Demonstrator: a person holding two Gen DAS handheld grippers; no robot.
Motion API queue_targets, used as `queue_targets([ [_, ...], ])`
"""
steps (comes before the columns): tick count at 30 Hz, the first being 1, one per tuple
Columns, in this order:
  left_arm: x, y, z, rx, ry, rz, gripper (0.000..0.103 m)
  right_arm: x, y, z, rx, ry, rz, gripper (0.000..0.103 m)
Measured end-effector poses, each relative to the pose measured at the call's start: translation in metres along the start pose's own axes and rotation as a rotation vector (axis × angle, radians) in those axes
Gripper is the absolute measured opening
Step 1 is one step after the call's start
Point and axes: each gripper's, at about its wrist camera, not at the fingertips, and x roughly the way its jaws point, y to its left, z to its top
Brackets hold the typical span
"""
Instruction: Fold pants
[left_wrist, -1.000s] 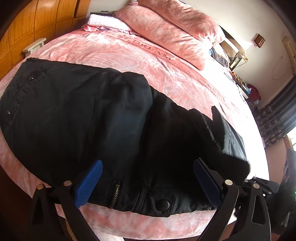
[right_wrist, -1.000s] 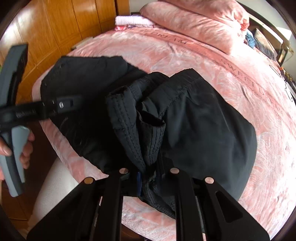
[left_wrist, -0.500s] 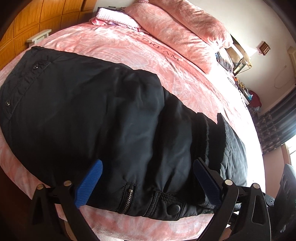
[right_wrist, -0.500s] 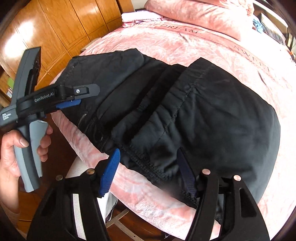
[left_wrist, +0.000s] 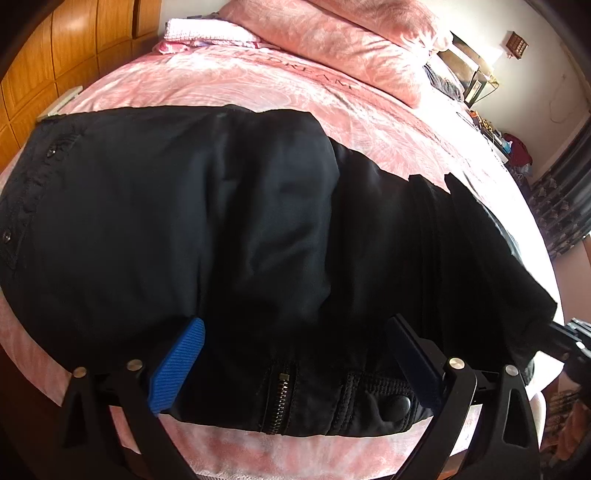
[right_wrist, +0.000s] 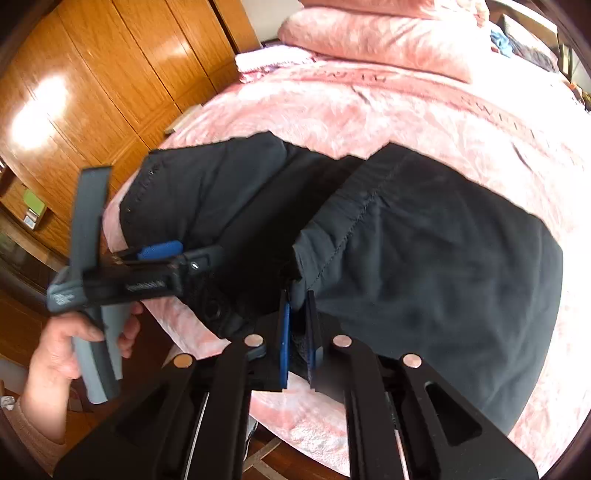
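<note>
Left wrist view: I have the left gripper (left_wrist: 291, 354) spread wide, holding nothing, hovering at the waistband of the black pants (left_wrist: 221, 221), which lie on the pink bedspread (left_wrist: 258, 85) with their long axis running left-right across my fingers. Matte woven fabric, metal zipper (left_wrist: 276, 400), snap button (left_wrist: 397, 405)

Right wrist view: right gripper (right_wrist: 297, 332) is pinched nearly closed on a stitched hem fold at the near bed edge, so right is the arm on the cloth; left gripper sits just beside it
</note>
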Motion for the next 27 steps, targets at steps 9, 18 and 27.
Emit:
queue_targets([
  [9,-0.005,0.014,0.001,-0.078,0.010,-0.052,0.099,0.058,0.012,-0.011,-0.037,0.188,0.012,0.012],
  [18,-0.014,0.017,0.002,-0.081,0.014,-0.043,0.099,0.019,-0.016,-0.014,0.129,0.133,0.181,0.028],
  [27,-0.016,0.006,0.004,-0.001,0.028,-0.022,0.099,-0.019,-0.047,-0.013,0.211,0.067,0.014,0.028],
])
